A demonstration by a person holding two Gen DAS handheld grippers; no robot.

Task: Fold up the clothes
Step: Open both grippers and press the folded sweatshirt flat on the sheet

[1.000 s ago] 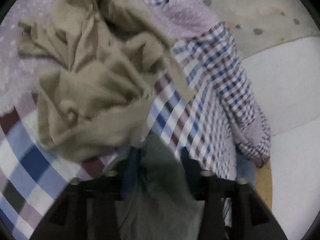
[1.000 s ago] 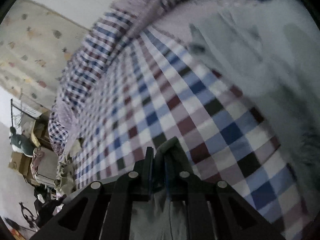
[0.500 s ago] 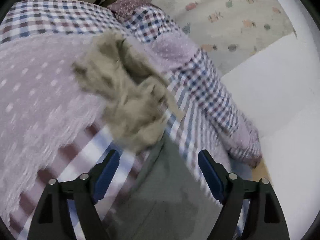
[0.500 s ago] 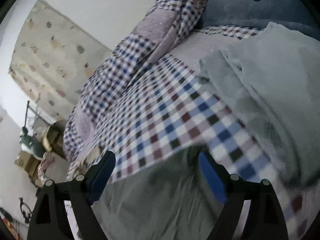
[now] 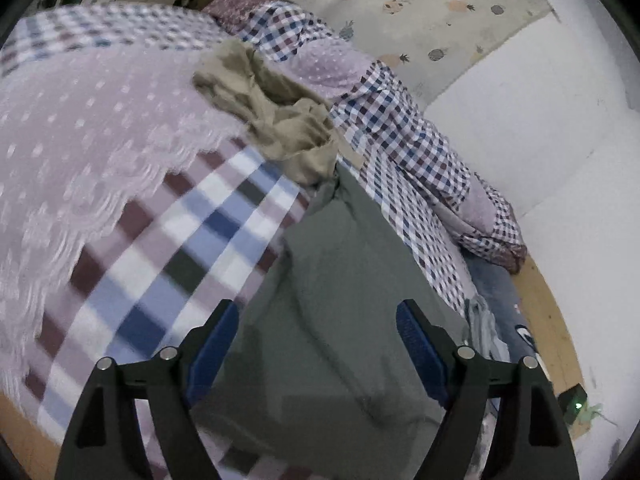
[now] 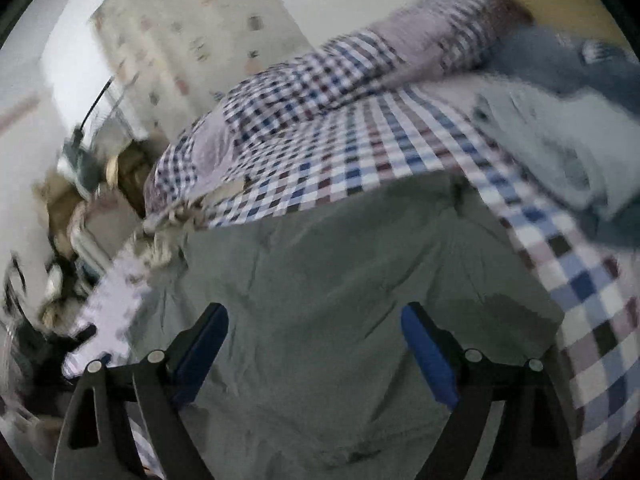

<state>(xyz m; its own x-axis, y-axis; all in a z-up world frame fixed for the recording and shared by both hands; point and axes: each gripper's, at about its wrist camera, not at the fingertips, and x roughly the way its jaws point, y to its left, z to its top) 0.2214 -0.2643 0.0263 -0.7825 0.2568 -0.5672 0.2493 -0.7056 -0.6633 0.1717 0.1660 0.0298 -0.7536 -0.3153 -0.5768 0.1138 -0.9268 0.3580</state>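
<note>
At the bottom of the left wrist view, the left hand-held gripper (image 5: 316, 344) stands wide apart with nothing between its blue pads; its jaws have just been opening. The right hand-held gripper (image 6: 316, 344) shows the same at the bottom of the right wrist view, spread wide and holding nothing, its jaws also just opened.

Directly beneath and ahead of both lies the grey-green garment (image 5: 352, 320), released and resting flat on the bed (image 5: 168, 248). In the left view its long axis runs up the frame, narrowing toward the centre. In the right view it spreads broad across the lower frame (image 6: 340, 280), with a straight far edge across the middle. Both hand-held grippers look about equally near it.

Touching its far tip in the left view, a crumpled tan garment (image 5: 272, 108) sits on the checked cover. A lilac lace-edged blanket (image 5: 80, 128) fills the left of that frame.

In the right view, a pale grey folded cloth (image 6: 560, 152) lies at right, apart from the garment. Open checked cover lies between, giving room to fold.
</note>
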